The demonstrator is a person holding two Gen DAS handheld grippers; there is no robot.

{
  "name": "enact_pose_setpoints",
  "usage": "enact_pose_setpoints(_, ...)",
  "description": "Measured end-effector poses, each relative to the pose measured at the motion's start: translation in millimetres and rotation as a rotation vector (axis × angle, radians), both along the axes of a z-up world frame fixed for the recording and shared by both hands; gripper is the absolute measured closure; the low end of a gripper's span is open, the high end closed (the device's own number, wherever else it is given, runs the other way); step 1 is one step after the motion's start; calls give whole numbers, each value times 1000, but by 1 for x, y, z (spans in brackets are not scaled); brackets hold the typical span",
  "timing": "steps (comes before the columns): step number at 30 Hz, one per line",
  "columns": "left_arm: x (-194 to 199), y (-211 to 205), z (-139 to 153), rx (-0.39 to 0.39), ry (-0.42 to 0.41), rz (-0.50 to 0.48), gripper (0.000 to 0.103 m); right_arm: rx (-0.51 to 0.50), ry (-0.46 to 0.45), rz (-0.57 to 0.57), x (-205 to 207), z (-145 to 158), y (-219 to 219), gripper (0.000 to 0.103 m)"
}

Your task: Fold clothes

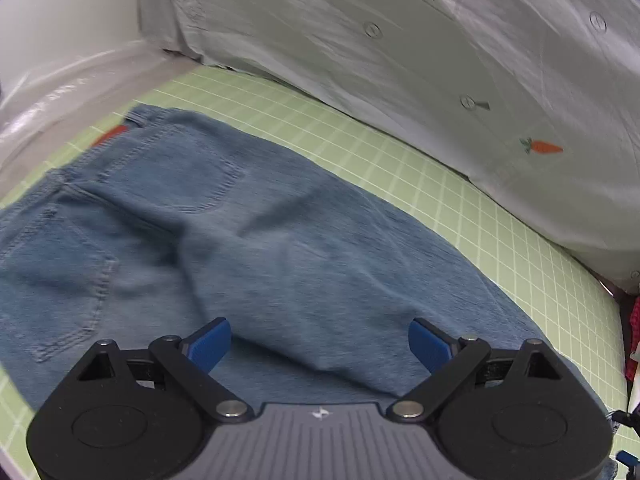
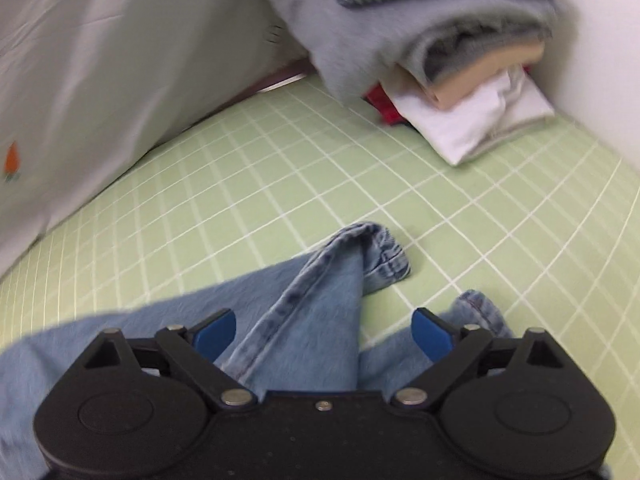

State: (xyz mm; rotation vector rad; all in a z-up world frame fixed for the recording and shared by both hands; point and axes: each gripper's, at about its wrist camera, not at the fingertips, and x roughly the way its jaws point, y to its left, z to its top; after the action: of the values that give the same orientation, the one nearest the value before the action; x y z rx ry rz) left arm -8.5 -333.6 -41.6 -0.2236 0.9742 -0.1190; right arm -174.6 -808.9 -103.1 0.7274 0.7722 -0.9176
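Observation:
A pair of blue jeans [image 1: 248, 240] lies spread on the green gridded mat [image 1: 460, 208], back pockets and waistband with a red tag toward the left. My left gripper [image 1: 320, 344] hovers over the seat and thigh area, its blue pads wide apart and holding nothing. In the right wrist view the jeans' legs [image 2: 320, 292] run toward a crumpled cuff [image 2: 380, 252], with a second cuff [image 2: 476, 308] to the right. My right gripper [image 2: 324, 334] hangs above the legs, open, with denim below the gap but no pad pressing on it.
A pale grey sheet with a carrot print [image 1: 540, 146] hangs along the mat's far side. A stack of folded clothes [image 2: 472, 80] sits at the mat's far right corner against a white wall [image 2: 600, 40]. Clear plastic film [image 1: 60, 92] lies at the left edge.

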Motion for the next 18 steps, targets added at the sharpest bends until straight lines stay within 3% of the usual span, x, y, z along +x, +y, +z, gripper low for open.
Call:
enact_pose_setpoints(3, 17, -29, -3, 10, 31, -7, 8, 88, -37, -47, 7, -18, -32, 17)
enact_pose_setpoints(6, 26, -51, 0, 25, 20, -32, 8, 102, -36, -20, 17, -26, -46, 27)
enact_pose_setpoints(7, 27, -57, 2, 29, 11, -61, 8, 89, -37, 8, 21, -25, -47, 52)
enact_pose_setpoints(8, 28, -62, 4, 37, 3, -85, 8, 81, -41, 26, 22, -22, -48, 66)
enact_pose_setpoints(9, 29, -67, 4, 47, -2, -100, 8, 76, -47, 38, 22, -19, -50, 87)
enact_pose_setpoints(11, 30, -71, 3, 52, 7, -117, 8, 47, -88, 58, 20, -5, -54, 92)
enact_pose_setpoints(16, 31, -66, 1, 45, 23, -104, 8, -127, -330, 98, 7, 68, -60, 93)
enact_pose_setpoints(18, 32, -64, 0, 49, 28, -95, 8, -164, -380, 108, 7, 89, -70, 93)
